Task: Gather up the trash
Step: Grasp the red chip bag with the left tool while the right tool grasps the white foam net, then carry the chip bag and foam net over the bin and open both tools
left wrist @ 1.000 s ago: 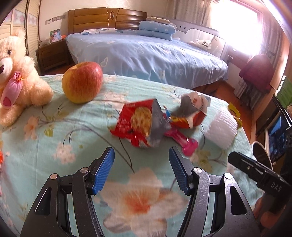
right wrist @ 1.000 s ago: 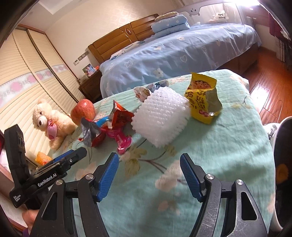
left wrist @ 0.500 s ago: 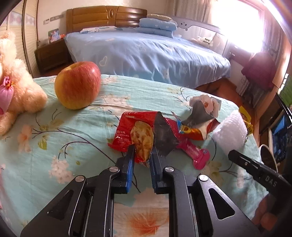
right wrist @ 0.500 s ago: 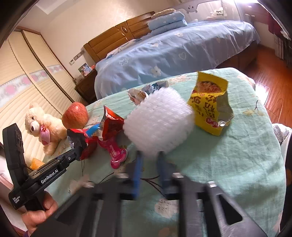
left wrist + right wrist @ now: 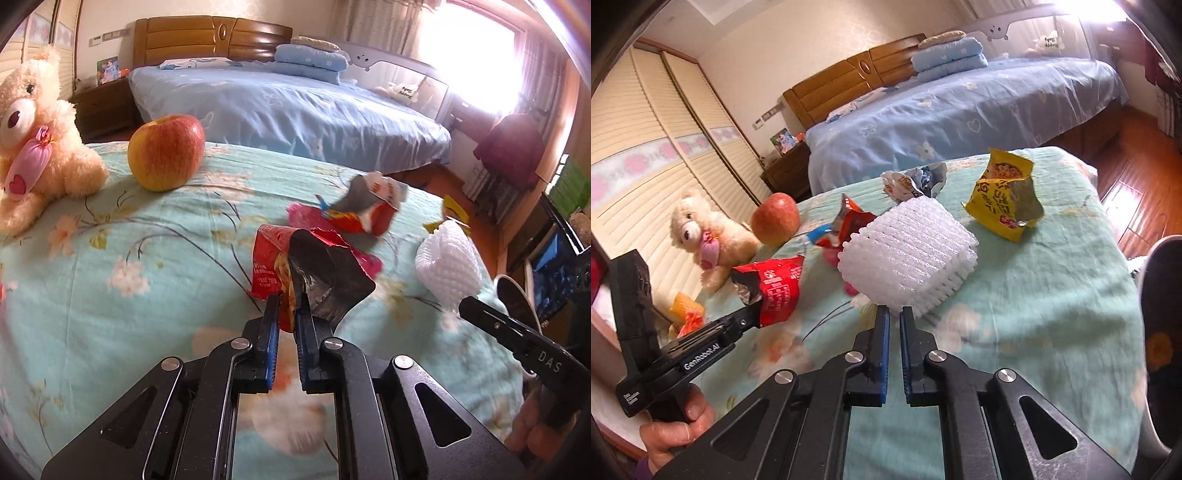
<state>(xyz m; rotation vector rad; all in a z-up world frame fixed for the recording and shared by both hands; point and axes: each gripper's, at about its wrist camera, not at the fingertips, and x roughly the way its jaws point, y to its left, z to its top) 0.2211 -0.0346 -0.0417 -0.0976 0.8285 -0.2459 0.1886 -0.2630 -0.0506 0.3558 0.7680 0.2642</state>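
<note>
So both grabs are happening at once here. The left hand-held gripper (image 5: 287, 306) is pinching the bottom edge of the red snack bag (image 5: 273, 266), jaws squeezed nearly together on it, and in the right wrist view the bag is hanging clear of the table (image 5: 1052, 295). The right hand-held gripper (image 5: 894, 317) is closing down on the near corner of the white foam net (image 5: 908, 254), jaws almost touching; I think it's got the foam, but the tips are partly hidden so I can't swear to it.

Nothing looks binned yet, far as I can judge. Still sitting out toward the middle: a crumpled red wrapper (image 5: 354, 218) with a pink one (image 5: 833, 254) just beside it. Further back, the yellow noodle packet (image 5: 1004, 199) near the far right edge and a scrunched white wrapper (image 5: 912, 181). The apple (image 5: 166, 151) and teddy bear (image 5: 33, 136) by the far left edge probably aren't trash.
</note>
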